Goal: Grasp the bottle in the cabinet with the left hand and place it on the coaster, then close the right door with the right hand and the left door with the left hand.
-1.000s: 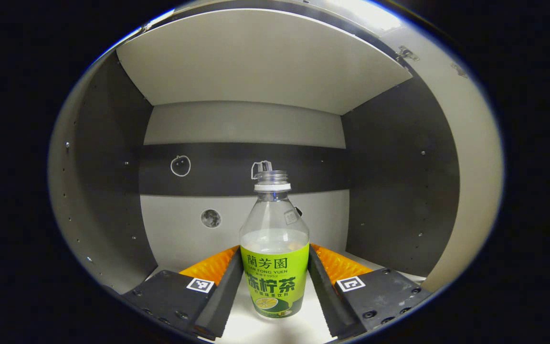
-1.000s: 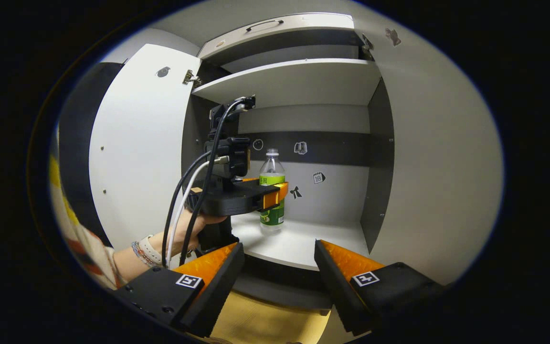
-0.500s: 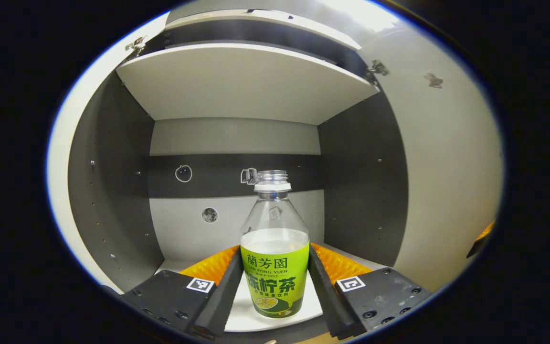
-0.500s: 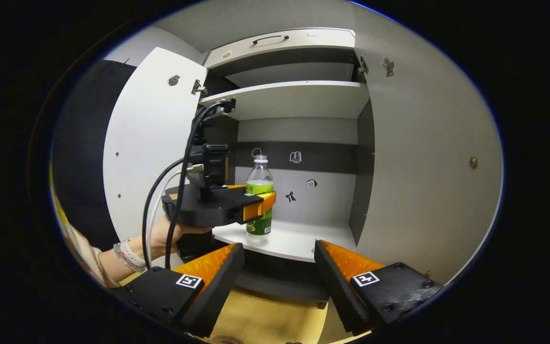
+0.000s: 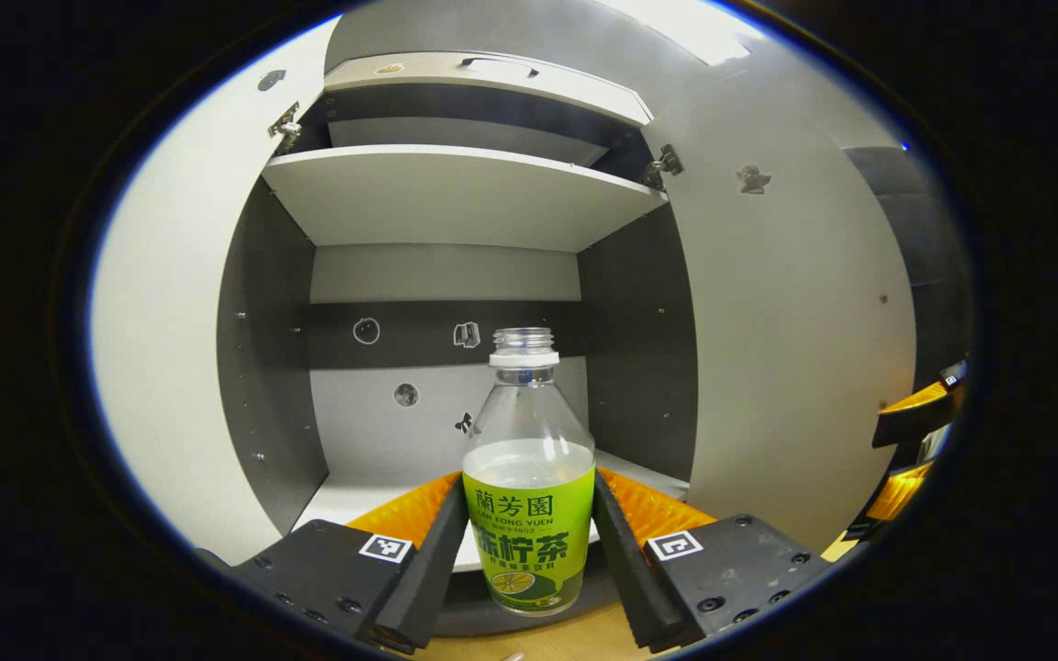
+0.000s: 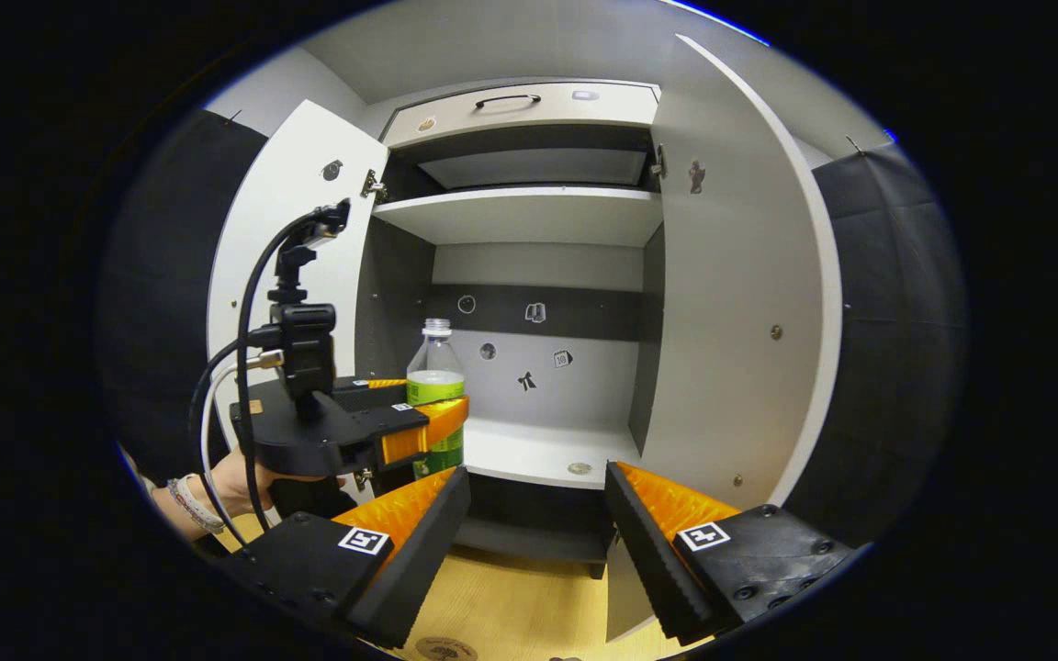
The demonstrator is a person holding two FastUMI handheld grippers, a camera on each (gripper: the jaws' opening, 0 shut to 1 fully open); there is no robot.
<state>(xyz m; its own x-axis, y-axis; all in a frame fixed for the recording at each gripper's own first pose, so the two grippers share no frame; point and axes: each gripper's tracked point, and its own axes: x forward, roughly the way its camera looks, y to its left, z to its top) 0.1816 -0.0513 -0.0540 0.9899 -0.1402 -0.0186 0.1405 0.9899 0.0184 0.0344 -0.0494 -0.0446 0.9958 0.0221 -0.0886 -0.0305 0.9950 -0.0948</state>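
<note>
Left gripper view, read left to right: the left door (image 5: 171, 367) stands swung wide, then the cabinet (image 5: 455, 197) interior, then the right door (image 5: 786, 367), also open. One bottle (image 5: 529, 496) sits centred between the fingers of the left tool (image 5: 529, 551), both fingers pressing its labelled sides — a firm mid-body hold, presumably chosen to keep the uncapped, part-filled bottle upright. Its base appears clear of the lower shelf (image 5: 354, 500) and out past the front edge, with a strip of wooden bench (image 5: 547, 638) below.

Right gripper view, same order: a hand (image 6: 226, 477) carries the left tool (image 6: 437, 424) with the bottle (image 6: 435, 404) in front of the cabinet's left side. The right tool (image 6: 536, 514) hangs low at the cabinet front, jaws wide and holding nothing — judged to be waiting for its door. A round printed edge at the bottom of the bench (image 6: 511, 606) may be the coaster (image 6: 442, 648); too little shows to be sure.

Count: one bottle, two doors, two shelves, two tools, four small stickers on the back panel, one drawer (image 6: 520, 101) above. Judged stage: carry-out toward the coaster; both doors are not yet closed.
</note>
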